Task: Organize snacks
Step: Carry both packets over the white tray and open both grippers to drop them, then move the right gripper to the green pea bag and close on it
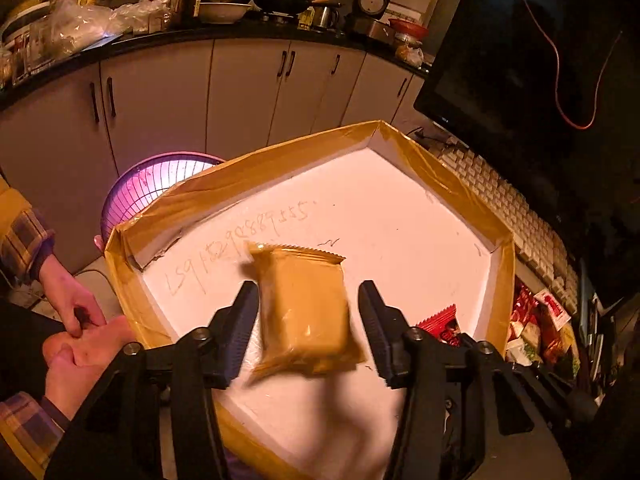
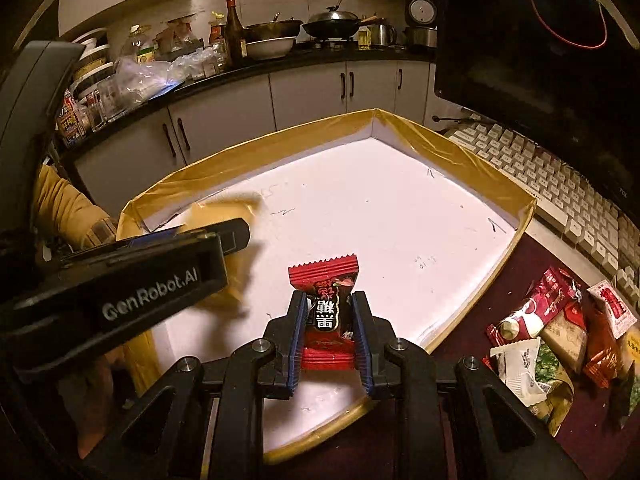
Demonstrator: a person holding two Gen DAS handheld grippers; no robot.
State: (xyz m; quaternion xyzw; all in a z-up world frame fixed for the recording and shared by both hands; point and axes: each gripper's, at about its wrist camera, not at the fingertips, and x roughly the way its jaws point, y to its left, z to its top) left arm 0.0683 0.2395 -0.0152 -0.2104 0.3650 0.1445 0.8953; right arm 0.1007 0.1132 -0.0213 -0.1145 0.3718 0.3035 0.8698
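Note:
A shallow white tray [image 1: 400, 216] with a rim of tan tape lies on the desk; it also shows in the right wrist view [image 2: 380, 208]. My left gripper [image 1: 308, 296] is open, and a blurred yellow snack packet [image 1: 304, 308] sits loose between its fingers over the tray floor. My right gripper [image 2: 330, 316] is shut on a red candy packet [image 2: 324, 280] with black lettering, held over the tray's near edge. The left gripper [image 2: 224, 236] crosses the right wrist view at left, with the yellow packet [image 2: 224, 212] blurred behind it.
A pile of several snack packets [image 2: 560, 340] lies on the dark red cloth right of the tray. A white keyboard [image 2: 560, 192] and a dark monitor [image 2: 540, 60] stand at right. A purple heater [image 1: 160, 188] glows beyond the tray. A person's hands [image 1: 80, 332] are at left.

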